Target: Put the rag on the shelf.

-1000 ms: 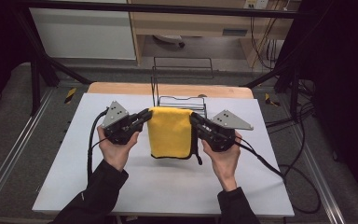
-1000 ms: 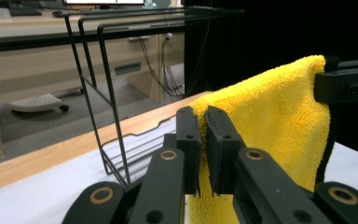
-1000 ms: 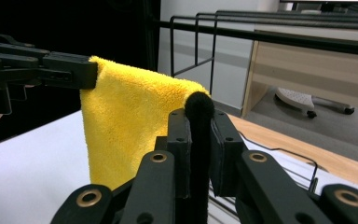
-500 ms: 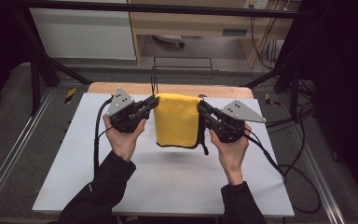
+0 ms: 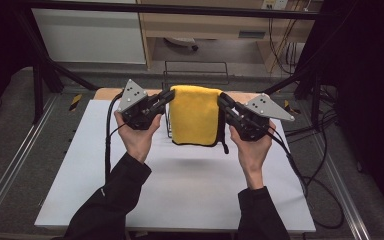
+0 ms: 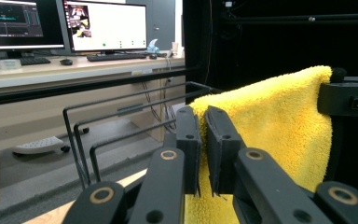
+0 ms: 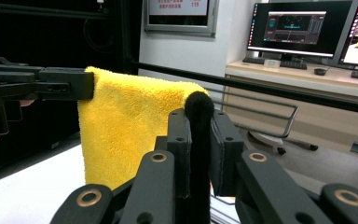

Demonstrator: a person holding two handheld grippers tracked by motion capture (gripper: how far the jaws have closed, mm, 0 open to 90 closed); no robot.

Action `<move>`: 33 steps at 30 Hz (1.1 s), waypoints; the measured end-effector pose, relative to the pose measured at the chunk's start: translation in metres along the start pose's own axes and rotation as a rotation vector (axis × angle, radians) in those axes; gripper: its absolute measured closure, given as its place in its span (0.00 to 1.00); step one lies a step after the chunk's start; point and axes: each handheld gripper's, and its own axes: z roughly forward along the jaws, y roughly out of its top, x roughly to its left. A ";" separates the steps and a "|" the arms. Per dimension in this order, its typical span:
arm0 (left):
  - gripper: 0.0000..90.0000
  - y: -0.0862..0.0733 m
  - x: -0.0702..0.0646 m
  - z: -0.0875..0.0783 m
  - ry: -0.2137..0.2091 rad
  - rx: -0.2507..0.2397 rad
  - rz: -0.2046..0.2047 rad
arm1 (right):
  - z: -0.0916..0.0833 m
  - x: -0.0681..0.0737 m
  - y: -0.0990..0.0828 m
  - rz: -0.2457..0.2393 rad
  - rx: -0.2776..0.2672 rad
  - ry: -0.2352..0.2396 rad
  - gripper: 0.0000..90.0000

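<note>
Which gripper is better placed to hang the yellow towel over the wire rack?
Left, probably. The left gripper holds the towel corner right beside the rack; the right gripper, shut on the other corner, is farther from it.

Black sleeves (image 5: 111, 200), black jaws with brass-ringed pivots, grey triangular plates (image 5: 132, 94), seemingly screw-dotted

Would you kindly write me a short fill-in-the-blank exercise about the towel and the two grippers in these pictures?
1. The folded towel is ____ in colour.
2. The left gripper and the right gripper each pinch a top ____ of the towel.
3. Behind the towel stands a black wire ____.
4. The towel hangs ____ the white table.

Missing words: yellow; corner; rack; above
</note>
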 end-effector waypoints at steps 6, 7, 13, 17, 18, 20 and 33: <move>0.93 0.014 0.001 0.005 0.005 -0.026 0.005 | 0.002 -0.004 0.011 -0.008 -0.031 -0.014 0.90; 0.93 0.016 0.001 0.005 0.005 -0.026 0.009 | 0.003 -0.005 0.012 -0.008 -0.035 -0.016 0.90; 0.93 0.029 0.004 0.010 0.011 -0.048 0.010 | 0.007 -0.008 0.025 -0.012 -0.056 -0.026 0.90; 0.93 0.037 0.007 0.014 0.017 -0.056 0.020 | 0.010 -0.011 0.033 -0.016 -0.070 -0.036 0.90; 0.93 0.039 0.007 0.015 0.019 -0.061 0.018 | 0.011 -0.012 0.035 -0.015 -0.075 -0.036 0.90; 0.93 0.043 0.009 0.017 0.021 -0.064 0.018 | 0.013 -0.013 0.039 -0.017 -0.083 -0.039 0.90; 0.93 0.069 0.018 0.024 0.031 -0.111 0.021 | 0.024 -0.020 0.067 -0.036 -0.119 -0.055 0.90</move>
